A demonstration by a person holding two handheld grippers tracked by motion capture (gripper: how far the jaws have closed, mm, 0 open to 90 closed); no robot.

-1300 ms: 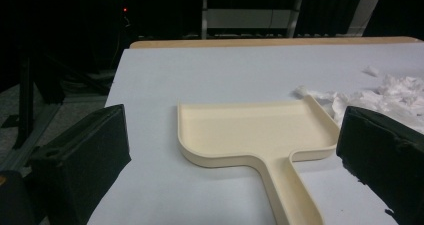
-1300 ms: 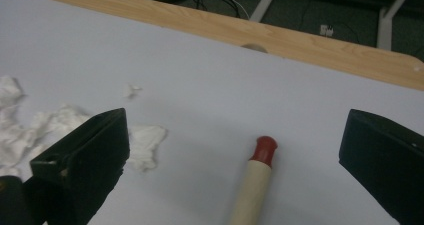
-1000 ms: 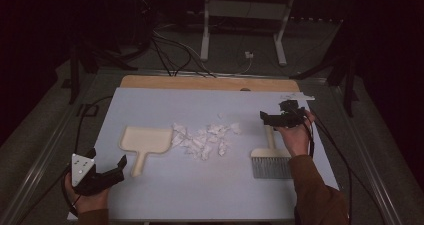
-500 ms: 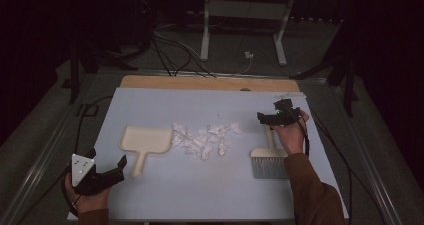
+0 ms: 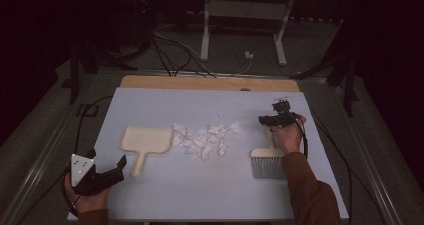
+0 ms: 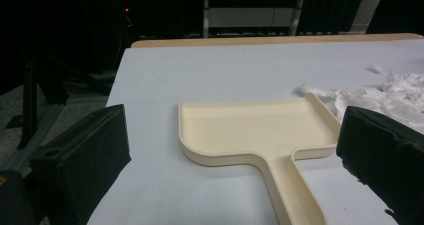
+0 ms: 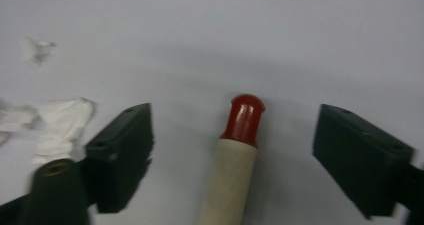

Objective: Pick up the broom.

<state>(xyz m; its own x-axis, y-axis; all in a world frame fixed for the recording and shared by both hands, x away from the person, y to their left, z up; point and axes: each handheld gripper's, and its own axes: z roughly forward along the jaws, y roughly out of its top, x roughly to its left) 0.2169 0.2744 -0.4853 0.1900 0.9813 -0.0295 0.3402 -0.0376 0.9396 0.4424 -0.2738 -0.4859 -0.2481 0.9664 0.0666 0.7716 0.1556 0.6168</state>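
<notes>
A cream dustpan [image 5: 145, 140] lies left of centre on the pale blue table, handle toward me. White paper scraps [image 5: 205, 137] are piled beside its right edge. A brush with grey bristles [image 5: 267, 162] lies to the right. My right gripper [image 5: 274, 121] points down over the brush's handle. In the right gripper view its jaws stand on either side of the cream handle with a red tip [image 7: 235, 155], clear of it; they have just been closing. My left gripper [image 5: 112, 167] rests open near the front left, facing the dustpan [image 6: 255, 130], with scraps [image 6: 395, 92] beyond.
The blue mat [image 5: 165, 105] lies on a wooden table whose edge [image 5: 200, 82] shows at the back. Cables [image 5: 80, 120] trail off the left side and off the right. A white stand [image 5: 240, 15] is on the floor behind.
My right hand has come down and a little to the left onto the brush handle. The left gripper, dustpan and scraps have not moved.
</notes>
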